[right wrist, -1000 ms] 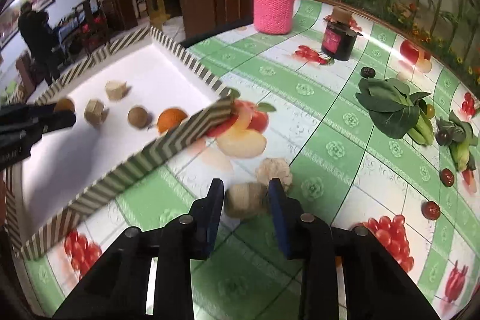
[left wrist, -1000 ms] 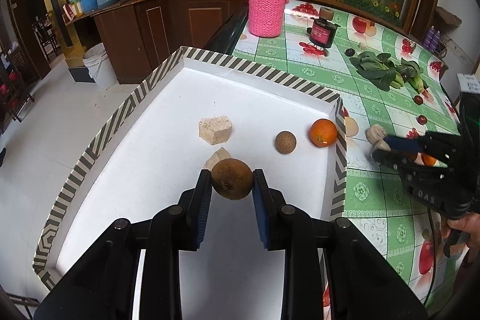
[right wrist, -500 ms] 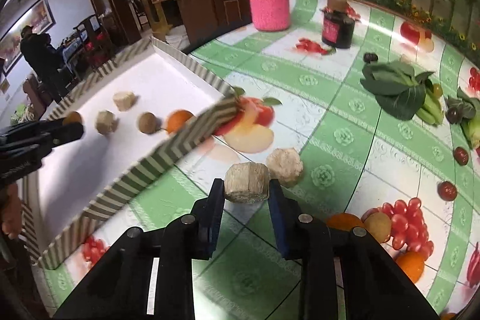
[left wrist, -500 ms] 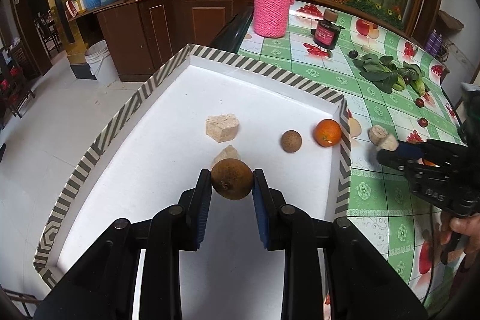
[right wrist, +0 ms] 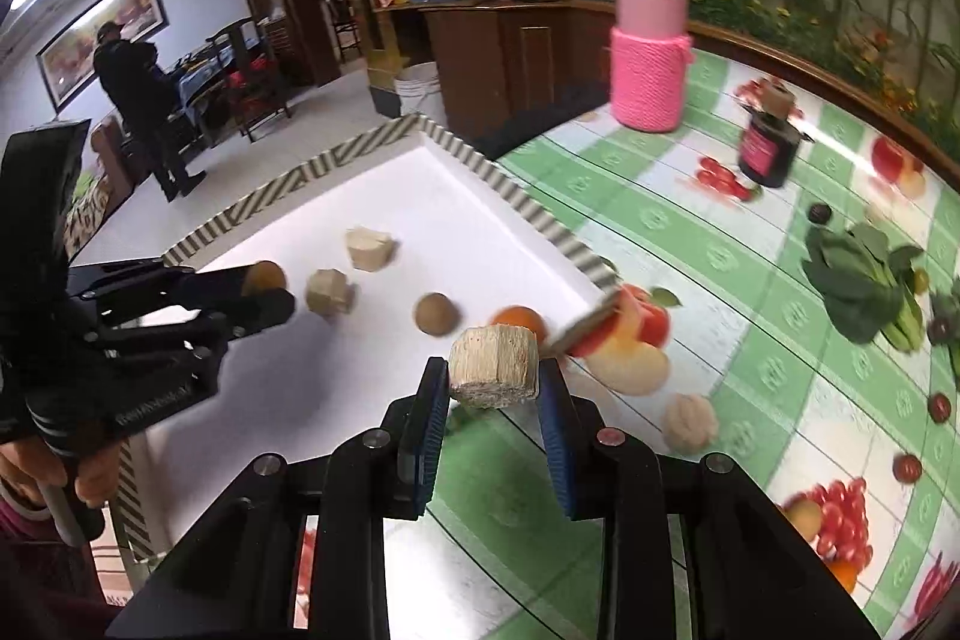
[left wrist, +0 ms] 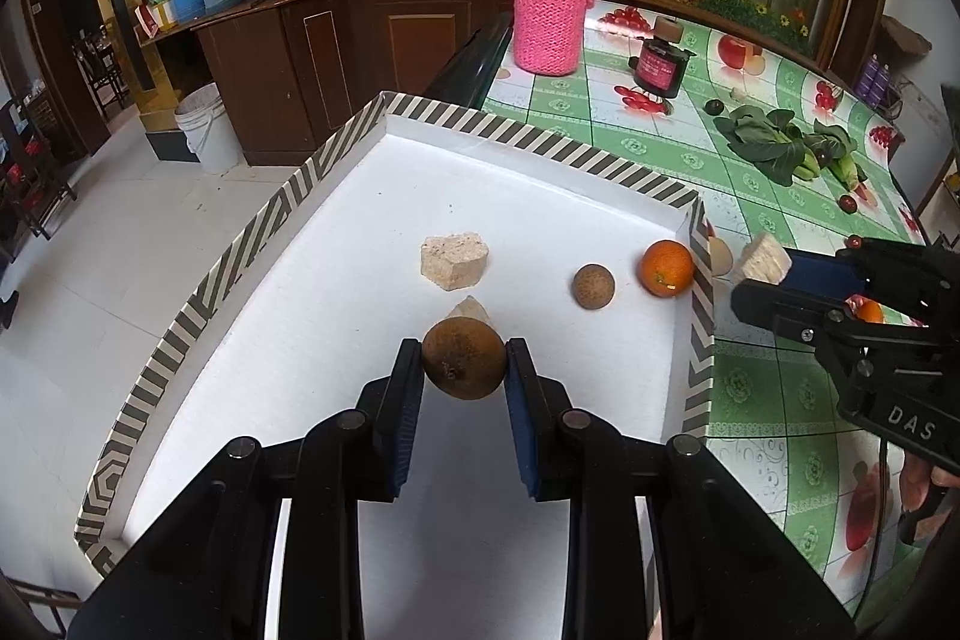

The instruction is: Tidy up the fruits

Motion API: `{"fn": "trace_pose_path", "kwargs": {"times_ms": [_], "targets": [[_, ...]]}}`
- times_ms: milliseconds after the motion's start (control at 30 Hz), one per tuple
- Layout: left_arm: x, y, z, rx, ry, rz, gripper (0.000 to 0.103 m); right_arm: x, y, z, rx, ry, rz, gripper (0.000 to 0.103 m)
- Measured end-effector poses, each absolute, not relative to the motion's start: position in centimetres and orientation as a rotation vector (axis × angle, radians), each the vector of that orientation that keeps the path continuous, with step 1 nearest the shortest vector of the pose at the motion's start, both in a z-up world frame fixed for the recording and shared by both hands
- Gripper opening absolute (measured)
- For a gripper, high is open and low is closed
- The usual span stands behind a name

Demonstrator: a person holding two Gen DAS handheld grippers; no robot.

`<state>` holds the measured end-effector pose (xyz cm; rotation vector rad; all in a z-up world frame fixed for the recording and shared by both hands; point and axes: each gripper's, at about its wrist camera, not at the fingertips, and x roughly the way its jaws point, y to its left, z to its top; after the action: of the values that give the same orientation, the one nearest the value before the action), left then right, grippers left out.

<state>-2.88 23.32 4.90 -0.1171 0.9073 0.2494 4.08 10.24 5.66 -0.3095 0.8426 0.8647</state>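
The landmark here is the shallow white tray with a black-and-white striped rim (left wrist: 699, 280), which lies on the table covered by a green-and-white checked cloth printed with fruit (left wrist: 762, 400). The left gripper (left wrist: 463, 370) hangs over the tray's near half, its 2 blue-padded fingers (left wrist: 403, 400) pressed against either side of a round, rough brown fruit (left wrist: 463, 366) that it holds clear above the white floor. Inside the tray, just beyond that fruit, sit 2 pale beige chunks with cut faces: the larger one (left wrist: 454, 260) toward the middle, the smaller one (left wrist: 471, 307) mostly hidden behind the held fruit. Further toward the tray's right wall lie a small brown ball-shaped fruit (left wrist: 593, 285) and a bright orange (left wrist: 667, 268), the orange touching or nearly touching the striped wall (the pictures do not settle which). The right gripper (right wrist: 493, 379) hovers at that same right wall, clamped on a pale, fibrous, drum-shaped chunk (right wrist: 493, 367) held off the cloth. Outside the tray, on the cloth near its right wall, rests a knobbly beige lump (right wrist: 690, 423). Well beyond the tray's far corner stand a jar in a pink knitted sleeve (left wrist: 549, 10) and a small dark jar with a cork lid (left wrist: 660, 61), with leafy green vegetables (left wrist: 774, 145) further right.
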Motion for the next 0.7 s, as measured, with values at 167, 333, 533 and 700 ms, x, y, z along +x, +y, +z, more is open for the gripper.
{"fn": "trace_pose_path", "kwargs": {"times_ms": [167, 333, 533, 700], "targets": [[-2.7, 23.9, 4.5, -0.127, 0.922, 0.257, 0.025, 3.5, 12.4, 5.6, -0.353, 0.843, 0.901, 0.03], [-2.3, 24.4, 3.9, -0.147, 0.943, 0.254, 0.025, 3.8, 14.3, 4.4, -0.391, 0.87, 0.914, 0.03], [-1.6, 24.5, 3.4, -0.159, 0.962, 0.25, 0.025, 3.9, 15.7, 2.8, -0.439, 0.907, 0.926, 0.03], [-1.1, 24.4, 3.3, -0.156, 0.959, 0.256, 0.025, 4.2, 16.0, 2.0, -0.45, 0.921, 0.91, 0.03]]}}
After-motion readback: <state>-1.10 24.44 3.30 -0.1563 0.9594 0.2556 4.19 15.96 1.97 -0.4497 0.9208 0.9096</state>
